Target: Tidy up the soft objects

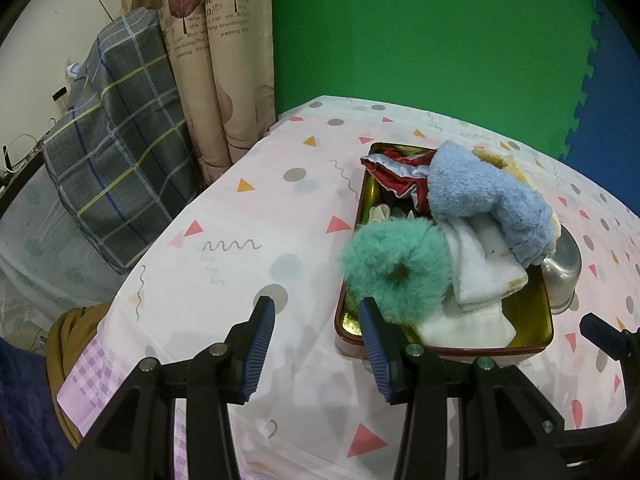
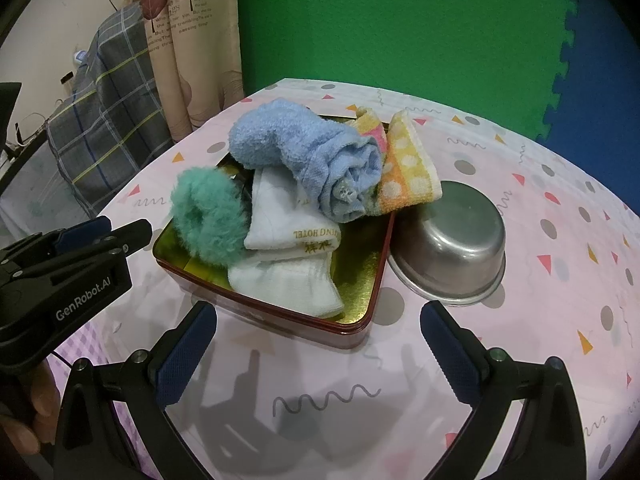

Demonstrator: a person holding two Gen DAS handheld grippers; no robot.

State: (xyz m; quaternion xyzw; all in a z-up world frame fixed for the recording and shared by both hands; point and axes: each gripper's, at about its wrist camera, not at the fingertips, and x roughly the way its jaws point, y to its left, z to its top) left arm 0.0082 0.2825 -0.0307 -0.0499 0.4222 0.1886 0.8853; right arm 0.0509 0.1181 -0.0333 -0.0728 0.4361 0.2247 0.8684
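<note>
A gold-lined tin [image 1: 532, 320] [image 2: 360, 276] with a dark red rim sits on the table, piled with soft things. In it lie a fluffy teal scrunchie [image 1: 394, 268] [image 2: 208, 216], a blue fuzzy sock [image 1: 480, 196] [image 2: 308, 152], white hotel towels [image 1: 476, 276] [image 2: 288, 256], a red and white satin cloth [image 1: 396, 172] and a yellow dotted cloth [image 2: 408, 164]. My left gripper [image 1: 318, 336] hovers open just left of the tin's near corner, nothing between its fingers. My right gripper [image 2: 318, 344] stands open in front of the tin, also empty.
An upturned steel bowl [image 1: 560, 272] [image 2: 452, 244] rests right of the tin. The patterned tablecloth [image 1: 248, 216] [image 2: 540, 320] covers the table. A plaid cushion [image 1: 116, 160] and curtain [image 1: 216, 60] stand left; green and blue foam mats form the backdrop. A hand [image 2: 28, 412] holds the left gripper.
</note>
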